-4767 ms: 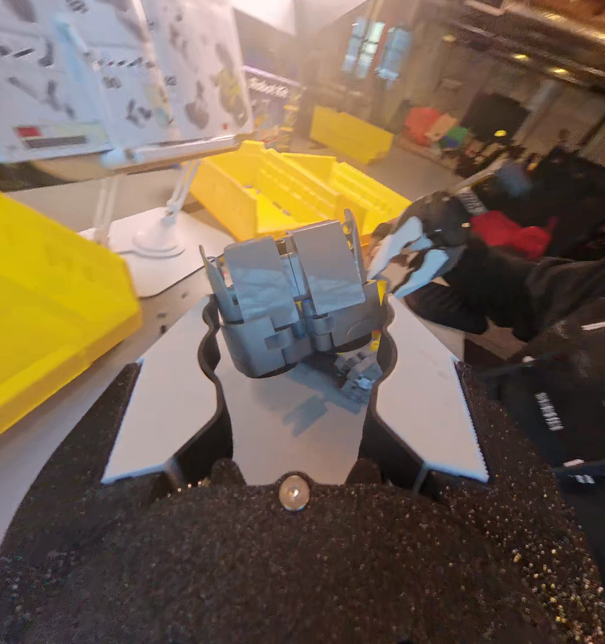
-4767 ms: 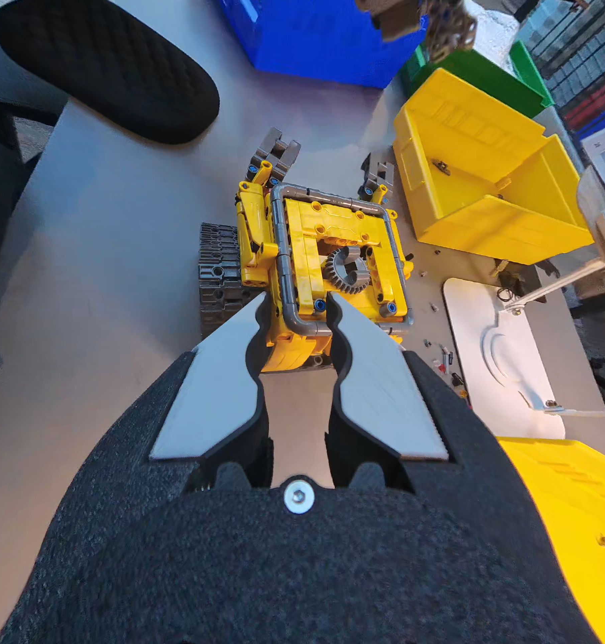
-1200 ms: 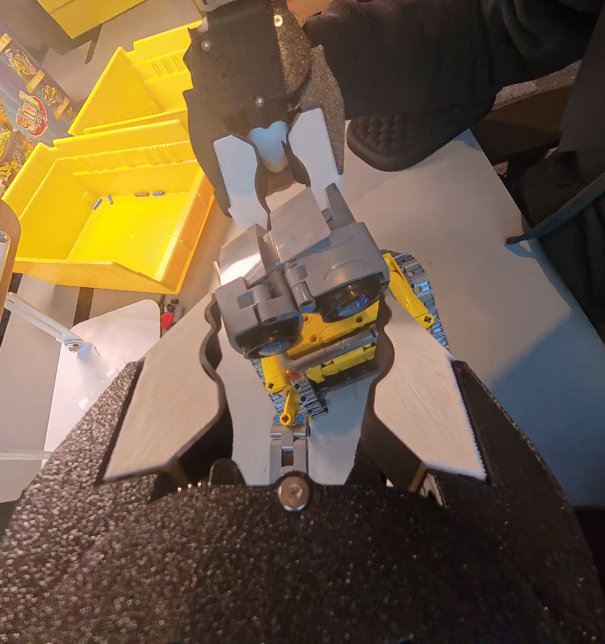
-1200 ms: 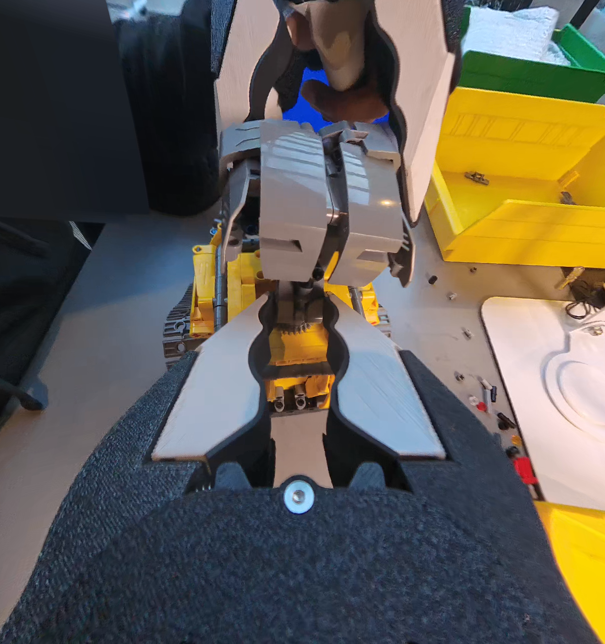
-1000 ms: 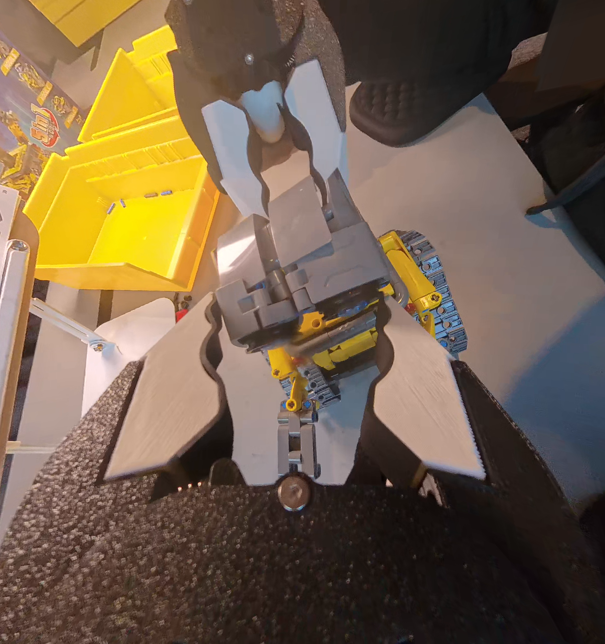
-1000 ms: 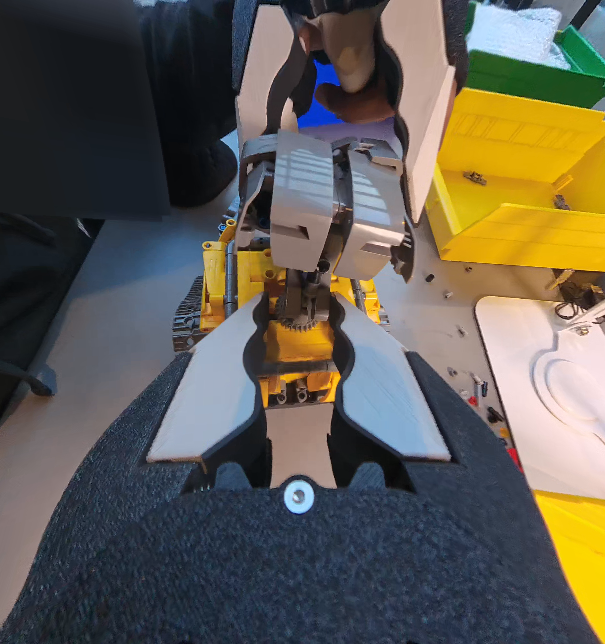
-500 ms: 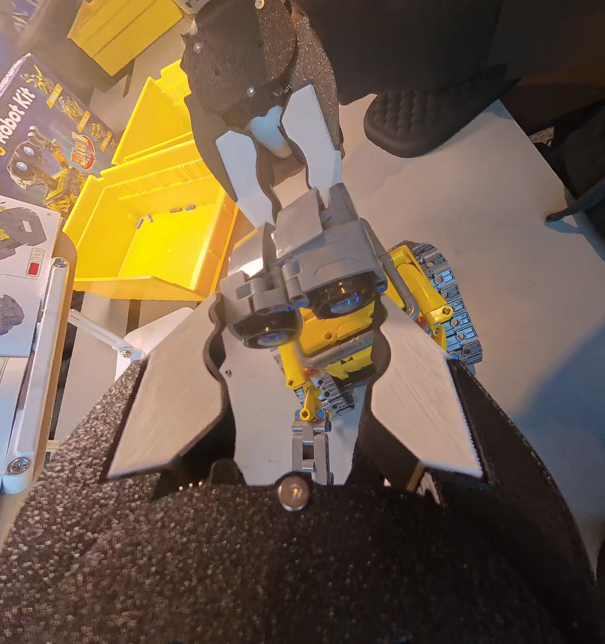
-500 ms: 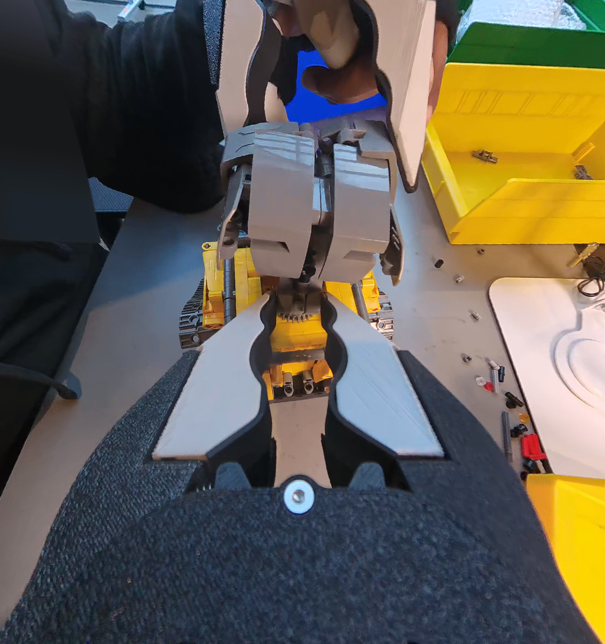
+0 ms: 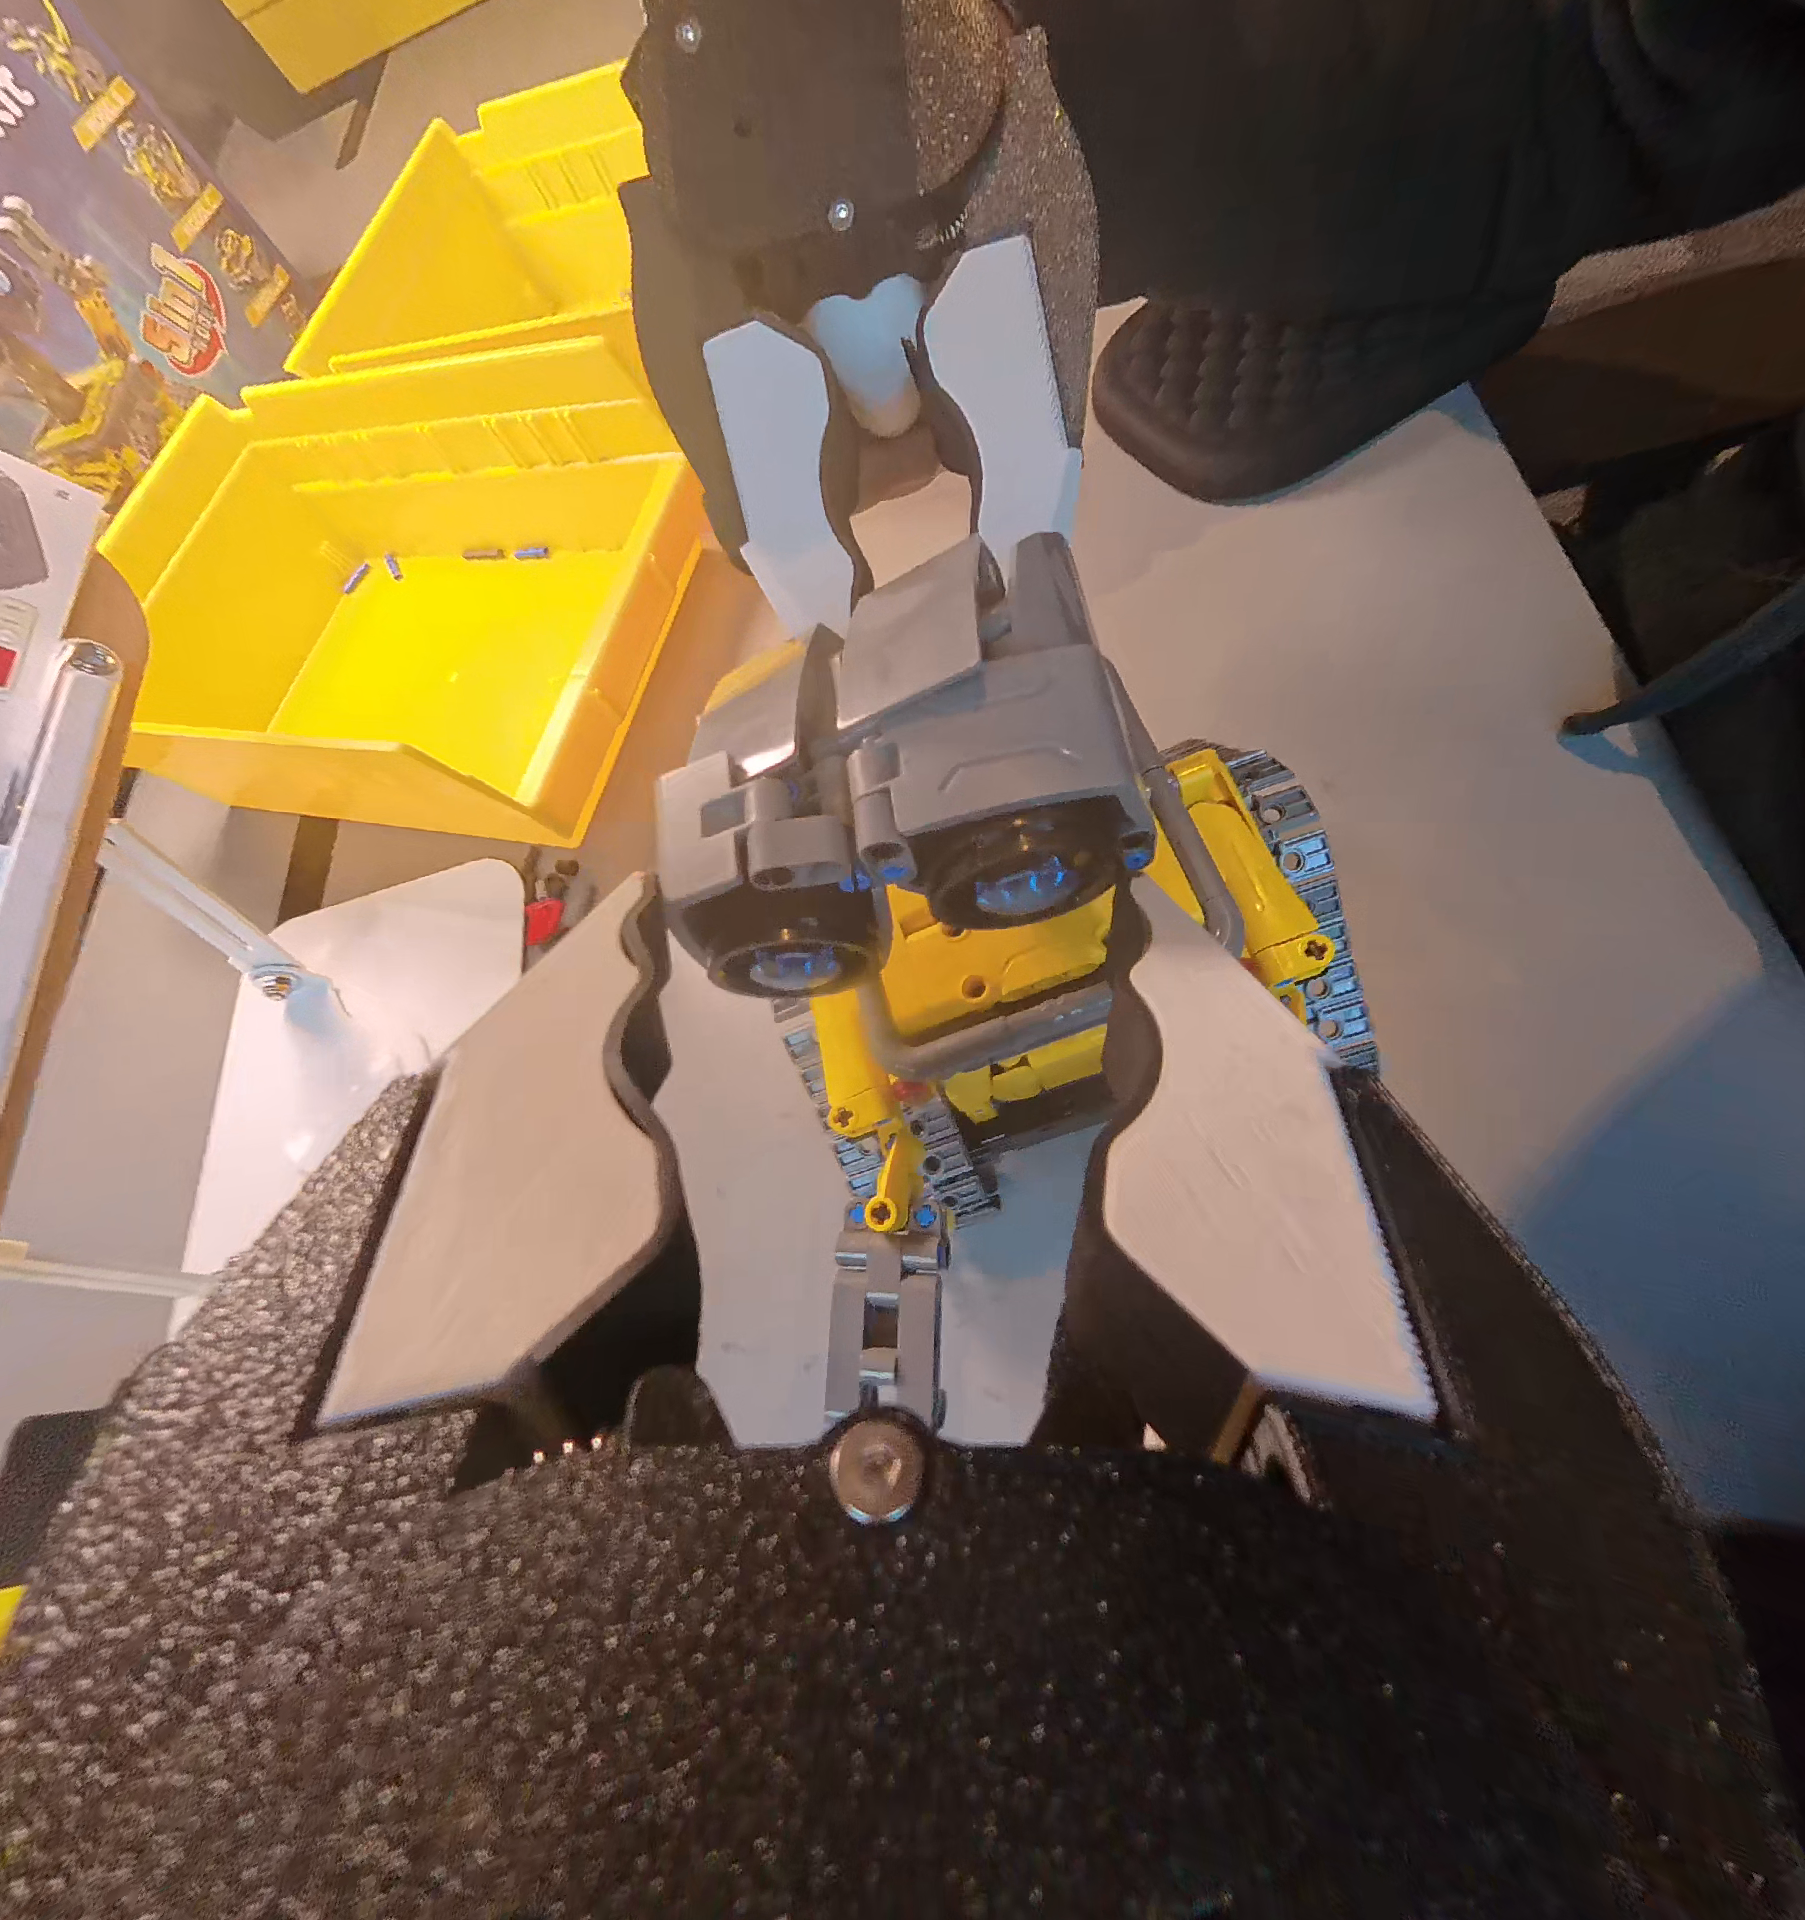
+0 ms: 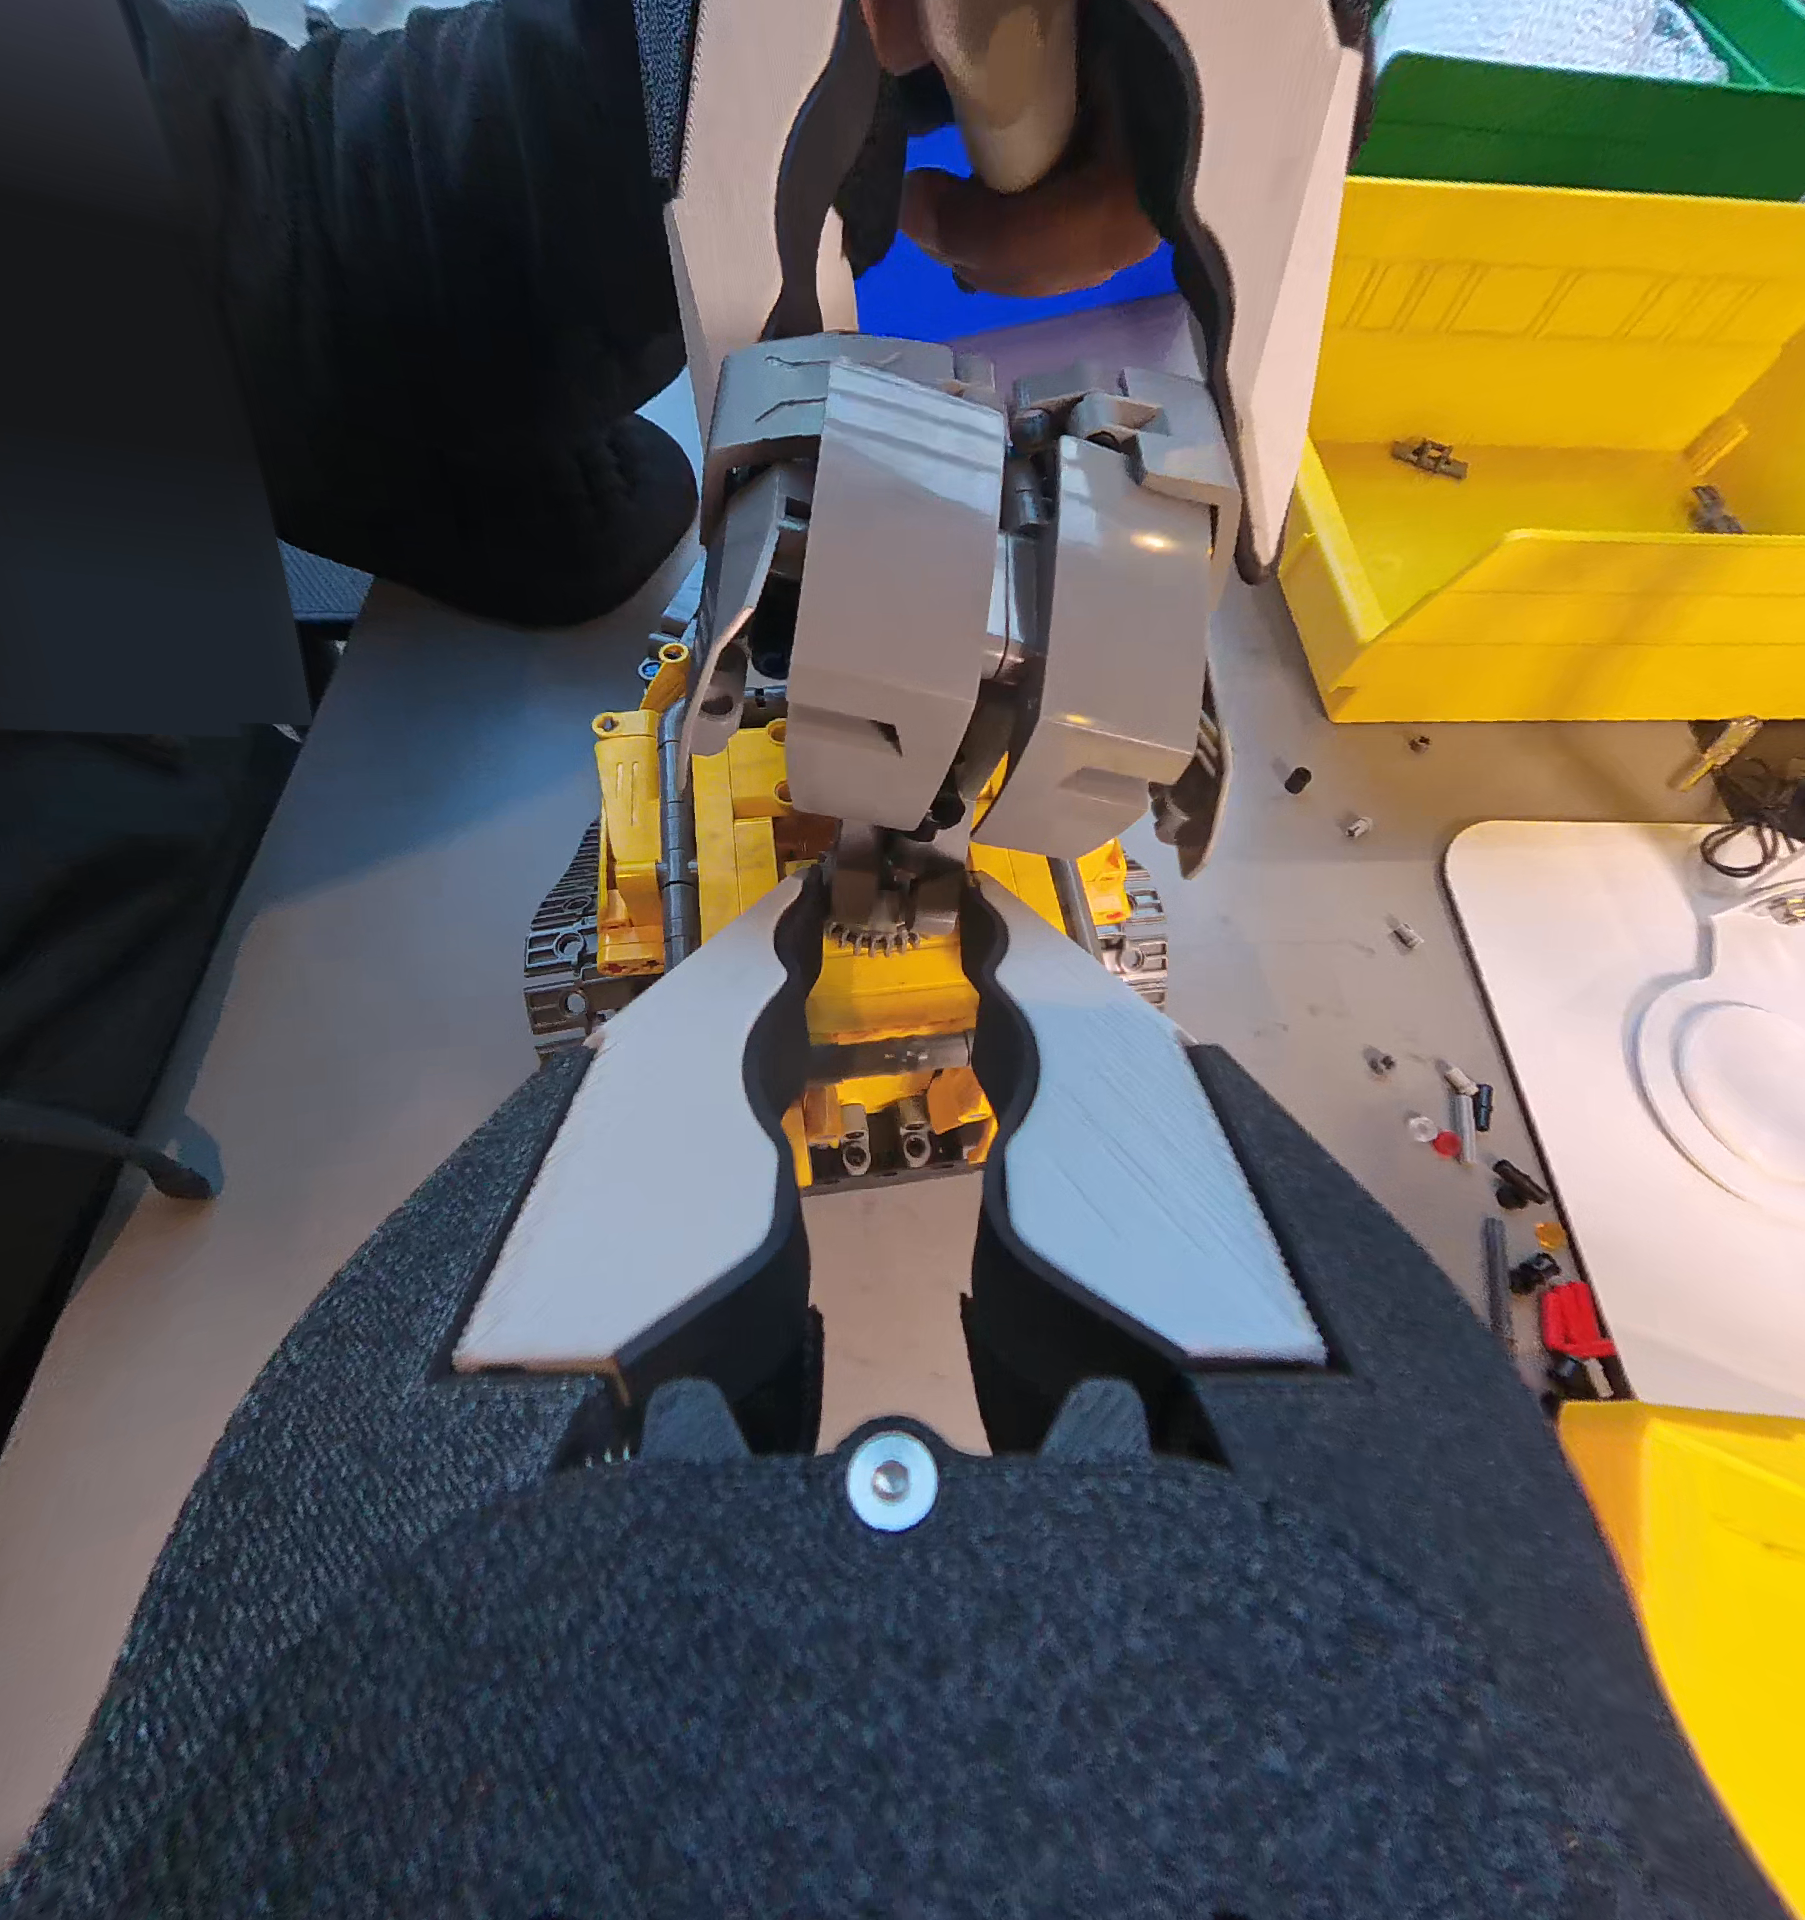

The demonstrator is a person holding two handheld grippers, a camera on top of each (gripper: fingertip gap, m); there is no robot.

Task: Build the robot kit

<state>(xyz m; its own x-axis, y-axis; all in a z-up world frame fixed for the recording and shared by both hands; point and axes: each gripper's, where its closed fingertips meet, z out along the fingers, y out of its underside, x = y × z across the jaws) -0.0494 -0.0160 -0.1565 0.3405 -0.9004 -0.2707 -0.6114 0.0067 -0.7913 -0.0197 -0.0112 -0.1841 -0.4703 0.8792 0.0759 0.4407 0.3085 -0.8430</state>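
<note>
The left gripper [image 9: 893,935] grips the grey brick-built robot head with two round blue-lensed eyes [image 9: 903,831] by its sides, just above the yellow tracked brick vehicle body [image 10: 877,977] on the pale grey worktop [image 10: 378,935], away from its edges. Facing it, the right gripper [image 10: 882,904] has narrowly parted jaws closed about the dark grey neck and gear [image 10: 882,914] beneath the head; whether they pinch it I cannot tell. An open yellow plastic bin [image 9: 441,634] stands beside.

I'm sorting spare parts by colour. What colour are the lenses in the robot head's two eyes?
Blue, set in black rings on the grey robot head, held in the left claw. Clearest in the left wrist view.
</note>
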